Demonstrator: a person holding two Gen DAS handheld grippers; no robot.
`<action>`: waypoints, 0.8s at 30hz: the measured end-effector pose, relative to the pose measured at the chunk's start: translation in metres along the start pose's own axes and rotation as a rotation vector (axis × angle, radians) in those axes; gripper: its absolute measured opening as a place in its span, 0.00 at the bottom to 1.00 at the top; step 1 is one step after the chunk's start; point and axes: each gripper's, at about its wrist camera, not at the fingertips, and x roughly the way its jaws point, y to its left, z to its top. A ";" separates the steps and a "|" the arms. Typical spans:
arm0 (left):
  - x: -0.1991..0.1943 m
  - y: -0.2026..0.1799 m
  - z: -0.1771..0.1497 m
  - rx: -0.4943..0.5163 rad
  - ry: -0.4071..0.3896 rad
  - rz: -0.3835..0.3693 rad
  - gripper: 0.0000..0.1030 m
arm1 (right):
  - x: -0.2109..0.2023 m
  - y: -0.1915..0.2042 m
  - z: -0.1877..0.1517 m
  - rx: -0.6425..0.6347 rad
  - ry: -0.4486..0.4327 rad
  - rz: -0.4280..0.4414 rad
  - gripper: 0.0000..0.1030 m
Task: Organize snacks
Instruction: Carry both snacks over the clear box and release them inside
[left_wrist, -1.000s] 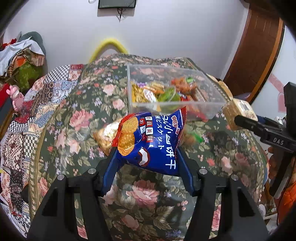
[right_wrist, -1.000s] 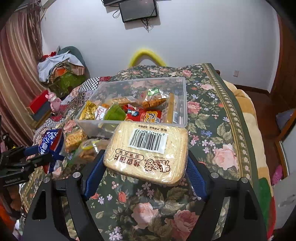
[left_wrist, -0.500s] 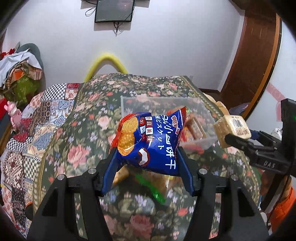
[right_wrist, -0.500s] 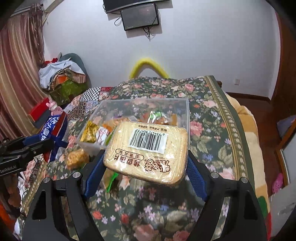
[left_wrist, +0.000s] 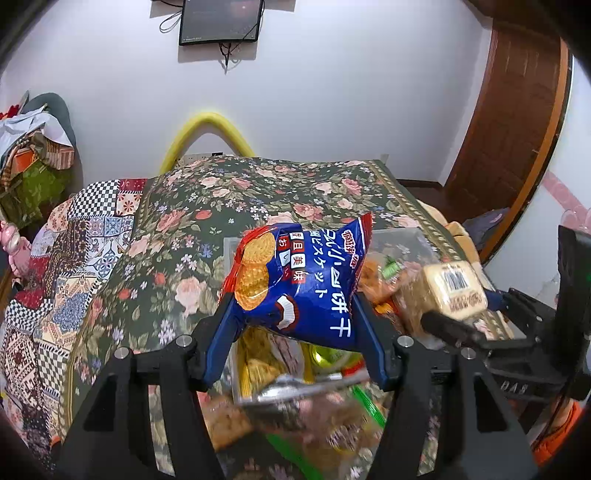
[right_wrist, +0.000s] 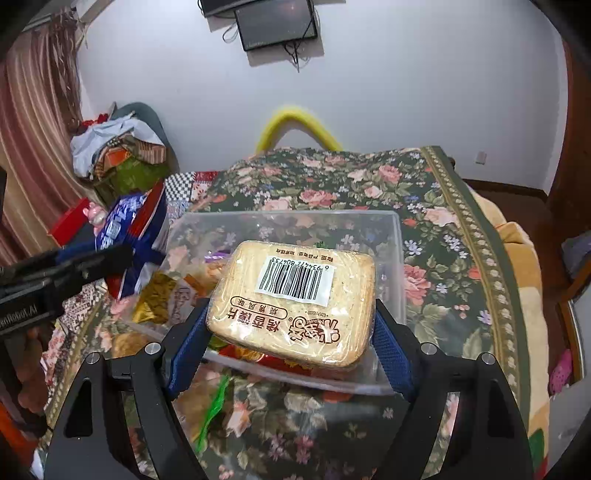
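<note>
Left to right, over the bed and its floral cover:

1. Left gripper: clamped on the blue biscuit bag, one pad on each side, bag hanging clear of everything. A second ago you held it short of the bin; now it hangs above the bin's left part, with loose snacks blurred beneath it.

2. Clear bin: sits mid-bed, nearer the right edge, already part filled with packets, and some still lie on the cover in front of its near wall. Both views show it closer and lower in frame than a second ago, so both hands have carried forward to it.

3. Right gripper: clamped on the wrapped cracker block, barcode side up, held level. It now hangs over the bin's near wall rather than over the cover in front of it.

Meaning for the task: both loads look ready to drop. Lower each before you let go; the two grippers are close together, so release one at a time.
</note>
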 end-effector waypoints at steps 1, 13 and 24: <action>0.005 0.000 0.002 0.001 0.005 -0.001 0.59 | 0.005 -0.001 0.000 0.001 0.008 -0.002 0.77; 0.065 0.001 0.012 -0.002 0.076 -0.003 0.59 | 0.024 -0.010 0.002 -0.010 0.055 0.004 0.78; 0.075 0.003 0.005 -0.005 0.102 0.047 0.62 | 0.029 -0.008 -0.003 -0.029 0.074 -0.020 0.78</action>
